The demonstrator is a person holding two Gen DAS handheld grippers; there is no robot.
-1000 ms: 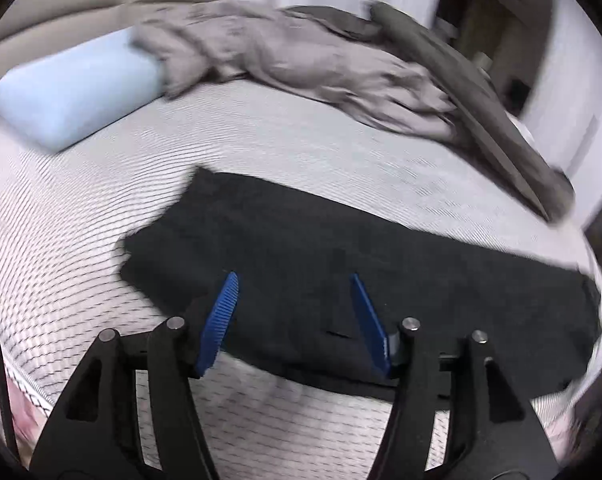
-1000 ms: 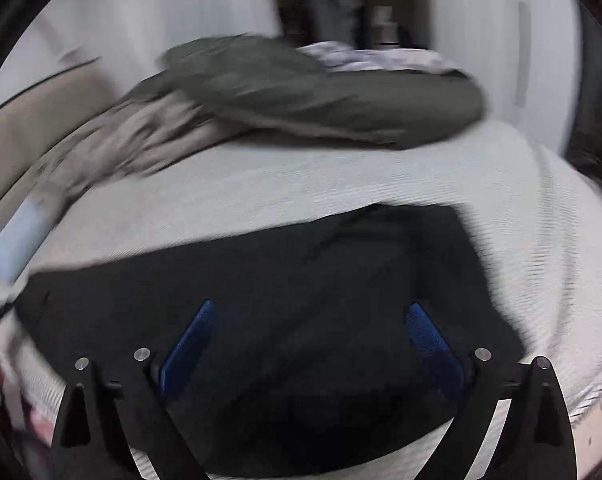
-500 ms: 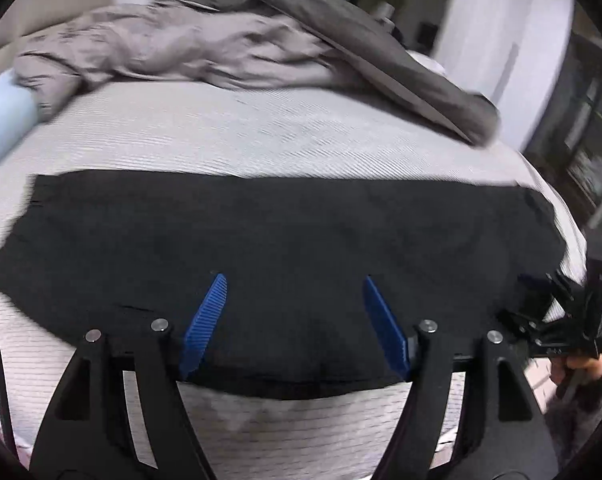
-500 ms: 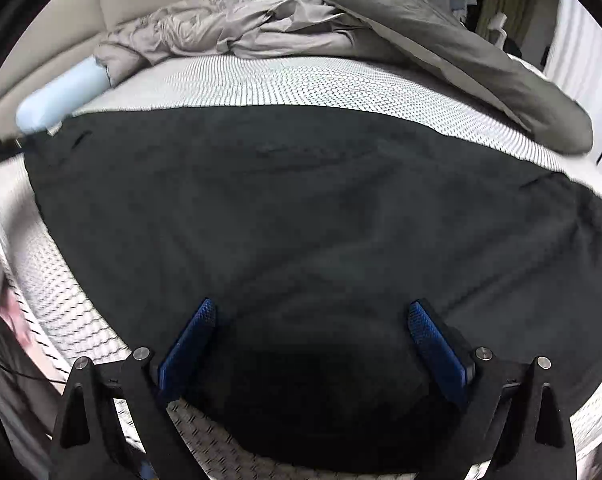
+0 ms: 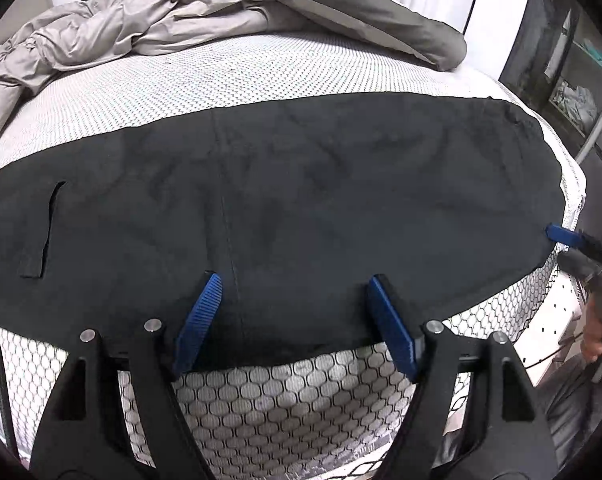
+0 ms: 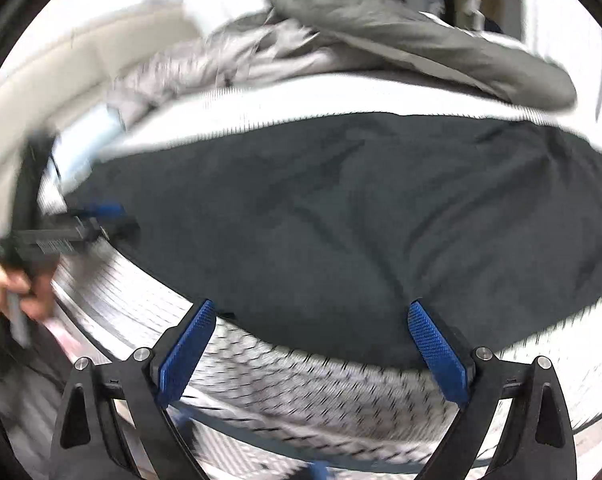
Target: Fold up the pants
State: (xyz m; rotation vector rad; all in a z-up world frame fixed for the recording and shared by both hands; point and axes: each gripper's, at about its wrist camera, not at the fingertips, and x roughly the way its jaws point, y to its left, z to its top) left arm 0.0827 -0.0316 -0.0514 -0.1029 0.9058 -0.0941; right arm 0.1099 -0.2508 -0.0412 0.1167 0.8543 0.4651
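Black pants (image 5: 321,184) lie flat across the patterned mattress (image 5: 221,80), with a back pocket slit at the left. My left gripper (image 5: 295,280) hovers over their near edge by the centre seam. Its jaws are opening, and the blue pads stand apart over the cloth without pinching it. In the right wrist view the pants (image 6: 361,208) fill the middle. My right gripper (image 6: 311,307) is open over their near hem, gripping nothing. Each gripper shows in the other's view: the right gripper (image 5: 561,236) at the pants' right end, the left gripper (image 6: 101,216) at their left.
A crumpled beige duvet (image 5: 141,28) and a dark grey blanket (image 5: 361,12) lie heaped along the far side of the bed. A pale blue pillow (image 6: 105,128) sits at the far left. The mattress side (image 5: 293,400) drops away below my fingers. A dark cabinet (image 5: 573,72) stands at the right.
My left gripper slid rightwards along the pants, sank to their near edge, and its jaws widened. My right gripper drew back from over the cloth to the near hem, with its view now blurred.
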